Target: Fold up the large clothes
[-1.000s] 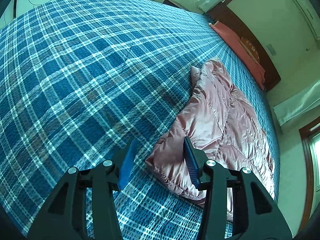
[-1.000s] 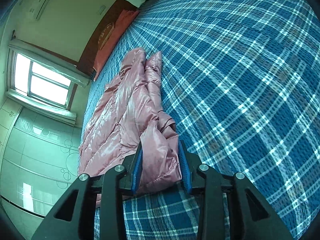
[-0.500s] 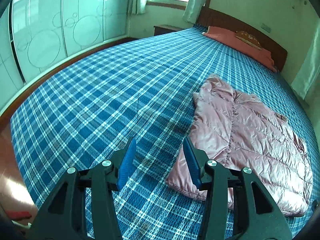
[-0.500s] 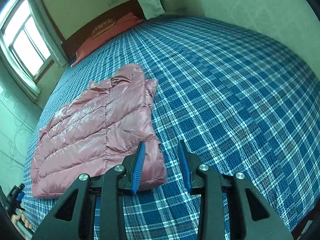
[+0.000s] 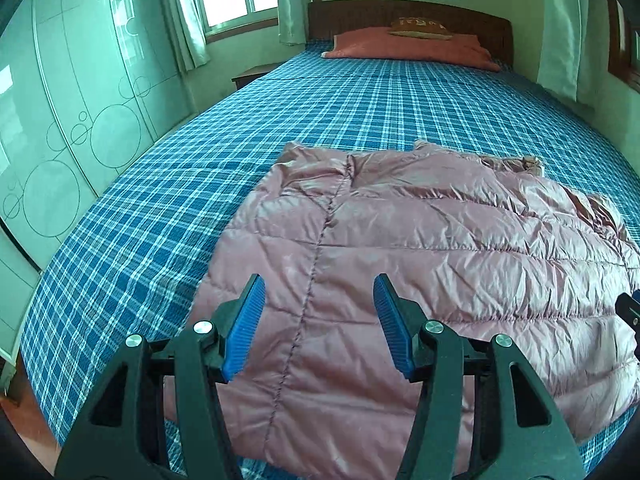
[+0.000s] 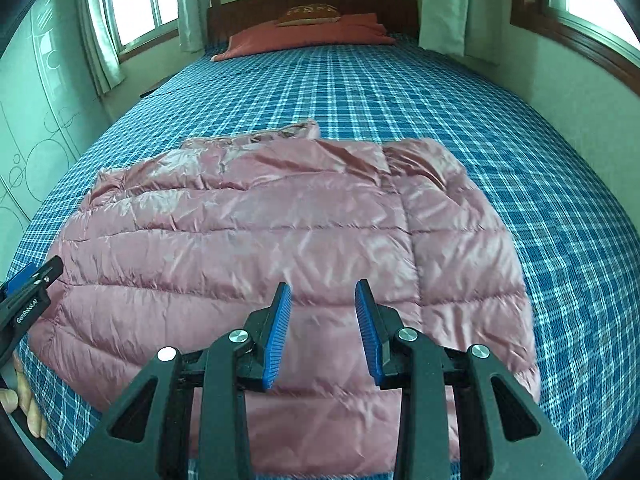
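Observation:
A pink quilted down jacket (image 5: 440, 240) (image 6: 260, 232) lies spread flat across the near end of the bed, its collar toward the headboard. My left gripper (image 5: 319, 284) hovers above the jacket's left part near a stitched seam; its jaws are opening and nothing is between them. My right gripper (image 6: 322, 286) hangs over the jacket's right part, open and empty. The left gripper (image 6: 28, 284) also shows at the left edge of the right wrist view, and the right gripper (image 5: 630, 312) at the right edge of the left wrist view.
The bed's blue plaid cover (image 5: 160, 220) (image 6: 400, 92) stretches back to a red pillow (image 5: 408, 46) (image 6: 312, 34) and a dark wooden headboard (image 5: 408, 12). A glass-fronted wardrobe (image 5: 60, 120) stands on the left, with a nightstand (image 5: 252, 74) beside it. A person's hand (image 6: 16, 400) is at the lower left.
Both views have rolled upright and drawn back from the jacket's side edges to above it. The jacket fold between the right jaws is gone. The left jaws stand wider.

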A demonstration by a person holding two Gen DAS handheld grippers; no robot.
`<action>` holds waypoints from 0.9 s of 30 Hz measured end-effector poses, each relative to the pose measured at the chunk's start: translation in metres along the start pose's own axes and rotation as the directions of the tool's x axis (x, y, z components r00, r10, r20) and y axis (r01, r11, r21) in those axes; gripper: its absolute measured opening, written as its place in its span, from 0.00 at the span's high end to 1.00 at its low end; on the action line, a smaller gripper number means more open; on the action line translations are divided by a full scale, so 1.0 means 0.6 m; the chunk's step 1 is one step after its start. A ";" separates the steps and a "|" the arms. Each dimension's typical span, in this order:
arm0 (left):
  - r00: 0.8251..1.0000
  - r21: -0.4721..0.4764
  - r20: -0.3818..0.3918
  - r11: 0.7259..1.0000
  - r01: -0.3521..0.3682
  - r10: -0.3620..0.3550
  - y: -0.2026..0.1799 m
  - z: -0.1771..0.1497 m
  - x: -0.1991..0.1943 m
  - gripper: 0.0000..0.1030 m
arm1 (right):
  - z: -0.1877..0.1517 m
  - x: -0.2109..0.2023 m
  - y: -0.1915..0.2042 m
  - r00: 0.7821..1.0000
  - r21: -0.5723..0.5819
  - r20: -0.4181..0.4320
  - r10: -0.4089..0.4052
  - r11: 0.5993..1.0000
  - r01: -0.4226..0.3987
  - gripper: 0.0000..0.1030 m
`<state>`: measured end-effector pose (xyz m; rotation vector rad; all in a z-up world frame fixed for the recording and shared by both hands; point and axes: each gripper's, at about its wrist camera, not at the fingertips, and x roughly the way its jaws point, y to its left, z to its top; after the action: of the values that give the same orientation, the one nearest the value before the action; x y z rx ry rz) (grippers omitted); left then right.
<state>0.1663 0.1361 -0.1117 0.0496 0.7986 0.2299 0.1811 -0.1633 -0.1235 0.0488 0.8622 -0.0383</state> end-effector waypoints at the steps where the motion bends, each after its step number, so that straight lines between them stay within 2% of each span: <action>1: 1.000 0.007 0.001 1.000 0.001 -0.001 -0.011 0.003 0.007 0.46 | 0.006 0.007 0.012 1.000 -0.015 0.003 -0.006 1.000 0.006 0.67; 4: 0.999 0.048 -0.032 0.999 0.007 -0.005 -0.046 0.003 0.040 0.46 | 0.009 0.038 0.034 1.000 -0.046 -0.014 -0.008 0.999 0.008 0.67; 6: 0.998 0.091 -0.063 0.996 -0.016 0.022 -0.066 -0.006 0.066 0.47 | 0.002 0.063 0.044 0.999 -0.065 -0.041 -0.023 0.998 0.020 0.67; 9: 0.997 0.116 -0.066 0.993 -0.030 0.038 -0.075 -0.019 0.091 0.49 | -0.015 0.097 0.049 0.996 -0.087 -0.081 -0.026 0.996 0.019 0.67; 11: 0.996 0.125 -0.075 0.992 -0.029 0.038 -0.077 -0.022 0.099 0.49 | -0.014 0.102 0.045 0.995 -0.067 -0.095 -0.008 0.998 0.001 0.67; 13: 0.997 0.140 -0.078 0.990 -0.015 0.026 -0.078 -0.019 0.092 0.59 | -0.006 0.094 0.045 0.994 -0.057 -0.108 -0.001 0.998 -0.005 0.67; 15: 0.997 0.130 -0.072 0.992 -0.003 0.013 -0.076 -0.009 0.075 0.60 | 0.011 0.076 0.045 0.997 -0.038 -0.080 0.016 0.999 -0.019 0.67; 17: 0.999 0.104 -0.033 0.995 0.011 -0.007 -0.074 0.009 0.056 0.60 | 0.032 0.066 0.044 0.998 -0.017 -0.053 0.034 0.999 -0.034 0.67; 20: 1.000 0.105 -0.007 0.994 0.010 -0.009 -0.089 0.039 0.059 0.54 | 0.063 0.077 0.053 0.998 -0.013 -0.044 0.042 0.999 -0.042 0.67; 24: 0.998 0.117 -0.058 0.993 -0.012 0.019 -0.109 0.055 0.117 0.53 | 0.073 0.119 0.067 0.997 -0.023 -0.067 0.038 0.999 -0.039 0.67; 27: 0.996 0.148 -0.085 0.989 -0.027 0.040 -0.127 0.046 0.156 0.53 | 0.061 0.155 0.076 0.995 -0.047 -0.094 0.018 0.999 -0.022 0.67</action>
<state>0.2631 0.0839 -0.1681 0.1924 0.9017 0.2057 0.2718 -0.1211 -0.1695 0.0139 0.9559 0.0035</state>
